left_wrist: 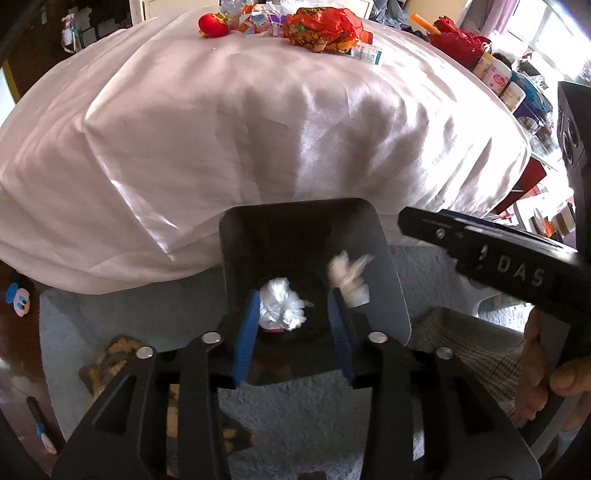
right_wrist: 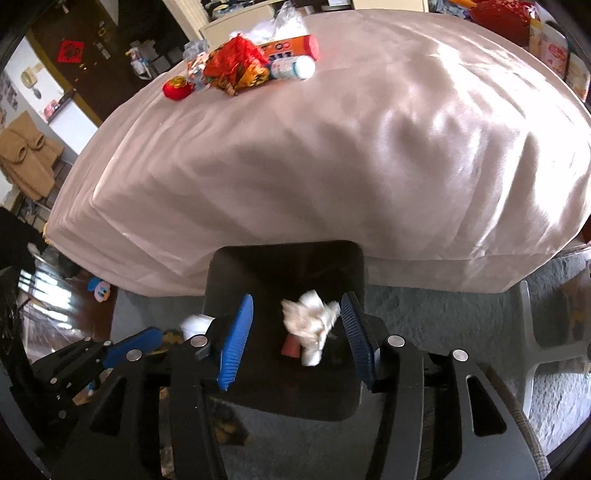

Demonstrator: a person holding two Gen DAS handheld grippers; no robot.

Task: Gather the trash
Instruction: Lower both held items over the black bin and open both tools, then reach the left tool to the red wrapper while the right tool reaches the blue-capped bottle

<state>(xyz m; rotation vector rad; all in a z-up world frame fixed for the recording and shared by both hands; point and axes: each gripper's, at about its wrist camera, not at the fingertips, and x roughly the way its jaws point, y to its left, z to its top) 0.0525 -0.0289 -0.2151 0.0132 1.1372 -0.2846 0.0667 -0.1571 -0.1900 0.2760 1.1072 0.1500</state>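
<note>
Where grey carpet [right_wrist: 443, 314] meets draped table [left_wrist: 258, 129], dark bin [left_wrist: 295, 221] stands.

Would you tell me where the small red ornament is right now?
In both wrist views the red ornament lies at the far left end of the trash pile on the bed.

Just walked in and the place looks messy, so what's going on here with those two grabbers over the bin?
A person is collecting trash with a gripper in each hand. Both the left gripper and the right gripper hang open over a dark bin beside the cloth-covered table. A white crumpled wad and a beige wad, blurred, lie between the jaws, untouched by the pads. More wrappers wait at the table's far edge.
</note>
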